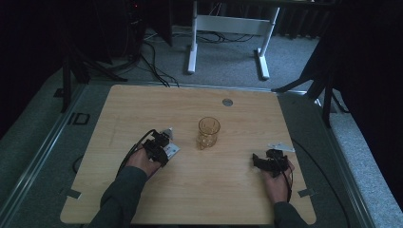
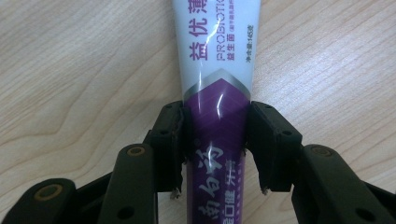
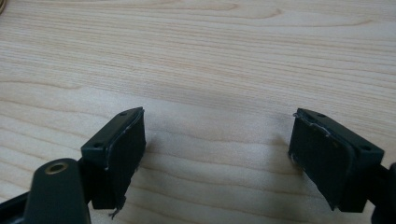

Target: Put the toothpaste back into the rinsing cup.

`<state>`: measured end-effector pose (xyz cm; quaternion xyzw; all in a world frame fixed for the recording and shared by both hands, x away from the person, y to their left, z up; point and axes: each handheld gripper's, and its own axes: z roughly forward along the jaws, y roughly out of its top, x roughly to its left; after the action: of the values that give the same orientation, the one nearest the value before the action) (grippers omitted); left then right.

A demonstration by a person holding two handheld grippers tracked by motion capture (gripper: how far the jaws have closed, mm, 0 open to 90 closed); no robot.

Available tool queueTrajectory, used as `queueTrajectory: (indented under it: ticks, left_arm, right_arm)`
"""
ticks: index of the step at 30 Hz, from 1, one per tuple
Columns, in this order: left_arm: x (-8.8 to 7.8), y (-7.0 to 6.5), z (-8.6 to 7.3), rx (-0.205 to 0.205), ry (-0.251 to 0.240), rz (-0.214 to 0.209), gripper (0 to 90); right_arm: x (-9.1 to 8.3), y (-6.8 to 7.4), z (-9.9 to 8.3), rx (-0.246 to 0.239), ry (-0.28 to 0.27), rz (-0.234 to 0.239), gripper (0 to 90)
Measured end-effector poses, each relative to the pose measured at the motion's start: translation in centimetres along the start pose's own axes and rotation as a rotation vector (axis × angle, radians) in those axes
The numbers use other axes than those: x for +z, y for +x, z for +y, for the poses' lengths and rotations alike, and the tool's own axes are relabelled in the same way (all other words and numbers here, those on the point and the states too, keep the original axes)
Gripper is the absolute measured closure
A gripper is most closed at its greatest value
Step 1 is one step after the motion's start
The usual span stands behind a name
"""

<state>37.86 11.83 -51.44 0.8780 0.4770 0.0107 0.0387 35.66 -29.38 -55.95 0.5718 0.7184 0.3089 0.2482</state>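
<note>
A toothpaste tube (image 2: 217, 60), white at its far part and purple nearer me, lies flat on the wooden table (image 1: 142, 109). My left gripper (image 2: 215, 116) straddles the purple section. Its pads (image 2: 170, 135) stand close along both sides, with a thin gap at the lower edges, so it reads as open. In the high view the left gripper (image 1: 163, 150) sits left of centre with the tube (image 1: 174, 150) poking out toward the right. An amber drinking glass (image 1: 208, 132) stands upright at mid-table. My right gripper (image 3: 217, 135) rests low over bare wood, wide open and empty, to the right of the glass (image 1: 260, 160).
A round metal grommet (image 1: 227, 102) is set in the table near its far edge. Beyond the table stand white desk legs (image 1: 192, 47) and floor cables (image 1: 152, 61). Black stand legs (image 1: 328, 95) flank the far corners.
</note>
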Motion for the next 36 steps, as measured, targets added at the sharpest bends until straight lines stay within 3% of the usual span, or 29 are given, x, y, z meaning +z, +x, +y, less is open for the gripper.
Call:
queueTrajectory:
  ticks: [20, 28, 31, 36]
  left_arm:
    - [0.43, -0.07, 0.2, -0.005, 0.003, 0.007, 55.4]
    - [0.35, -0.14, 0.3, 0.005, 0.014, 0.008, 60.8]
    - [-0.1, -0.19, 0.26, 0.01, 0.002, 0.016, 69.1]
    - [-0.3, 0.05, 0.11, 0.0, -0.014, 0.012, 72.8]
  right_arm:
    - [0.0, 0.0, 0.0, 0.0, 0.0, 0.0, 18.5]
    - [0.0, 0.0, 0.0, 0.0, 0.0, 0.0, 18.5]
    - [0.0, 0.0, 0.0, 0.0, 0.0, 0.0, 18.5]
    - [0.0, 0.0, 0.0, 0.0, 0.0, 0.0, 18.5]
